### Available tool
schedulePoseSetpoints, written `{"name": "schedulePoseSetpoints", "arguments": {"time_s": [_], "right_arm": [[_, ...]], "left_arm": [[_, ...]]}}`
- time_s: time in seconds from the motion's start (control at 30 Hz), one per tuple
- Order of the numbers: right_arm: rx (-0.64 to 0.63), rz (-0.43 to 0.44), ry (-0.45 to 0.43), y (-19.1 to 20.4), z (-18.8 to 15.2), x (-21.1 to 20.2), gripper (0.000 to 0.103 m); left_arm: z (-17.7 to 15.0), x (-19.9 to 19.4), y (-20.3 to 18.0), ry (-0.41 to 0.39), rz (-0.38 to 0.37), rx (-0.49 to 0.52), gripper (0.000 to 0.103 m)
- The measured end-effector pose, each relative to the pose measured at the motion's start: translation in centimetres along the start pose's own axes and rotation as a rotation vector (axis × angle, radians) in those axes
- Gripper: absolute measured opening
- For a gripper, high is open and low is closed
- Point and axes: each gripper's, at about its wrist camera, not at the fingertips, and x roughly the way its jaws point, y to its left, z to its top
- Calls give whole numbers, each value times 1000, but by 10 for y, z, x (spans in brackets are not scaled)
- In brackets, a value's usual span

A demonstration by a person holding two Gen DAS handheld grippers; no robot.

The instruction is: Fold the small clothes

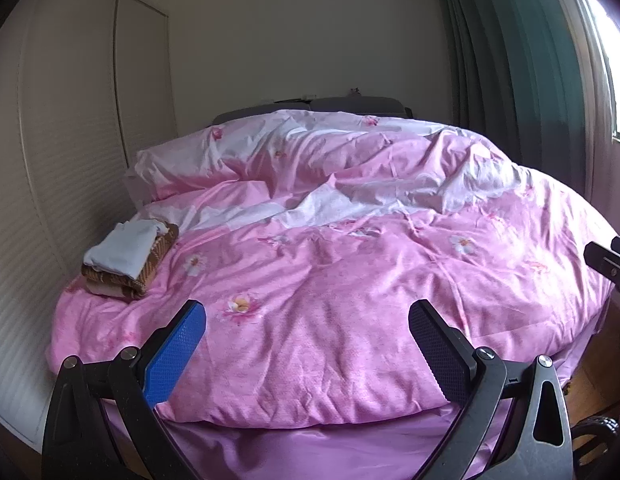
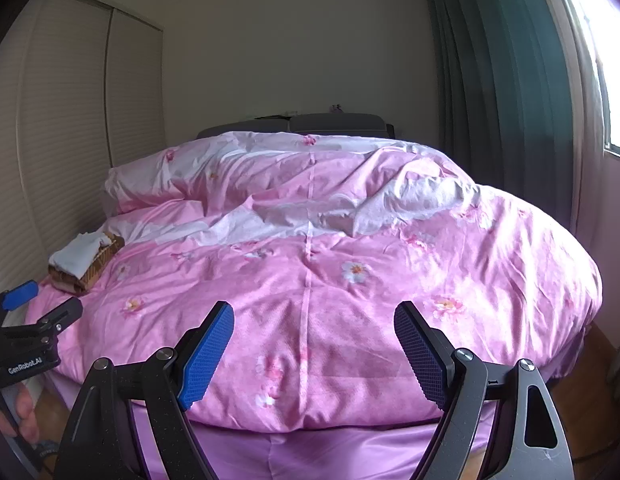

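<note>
Left wrist view: left tool point(image 1: 308, 320) held over the foot of the bed point(image 1: 270, 452), jaws spread wide, nothing between the pads. Right wrist view: right tool point(image 2: 313, 322) likewise wide open and empty, aimed down at the pink floral duvet point(image 2: 349, 280); the left tool shows at that frame's left edge with part of the person's hand point(image 2: 24, 416) under it. Duvet directly ahead of both tools is bare of any loose garment. The only small clothes in sight are a folded stack point(image 1: 130, 258), ahead and well to the left of the left tool, near the wardrobe doors point(image 1: 70, 140): a white piece on top of a brown striped piece, both apparently already folded. Judgement: either between garments or folding finished; no unfolded piece is visible to pick. If another piece comes, lay it flat on the open duvet ahead of both tools, pinch two corners with a tool each, keep the edge taut and fold along a straight line; the soft, rumpled duvet will let cloth bunch, so smooth first. Beyond the stack: pillows point(image 1: 182, 168) and the turned-back white duvet lining, then a dark headboard. Unclear: how many pieces the stack holds, small objects on the headboard top, floor right of the bed, cut off by the frame.
</note>
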Motion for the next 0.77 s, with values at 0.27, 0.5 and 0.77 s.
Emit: {"name": "schedulePoseSetpoints", "arguments": {"time_s": [0.27,0.5,0.77], "right_arm": [[1,-1,0,0,2,-1,83],[3,-1,0,0,4,-1,83],[3,-2,0,0,3,0,83]], "left_arm": [[-1,1,0,-10,3,-8,103],[-4,1,-4,-10,15,-30,103],[-6,5,-4,2,39,-20,103]]}}
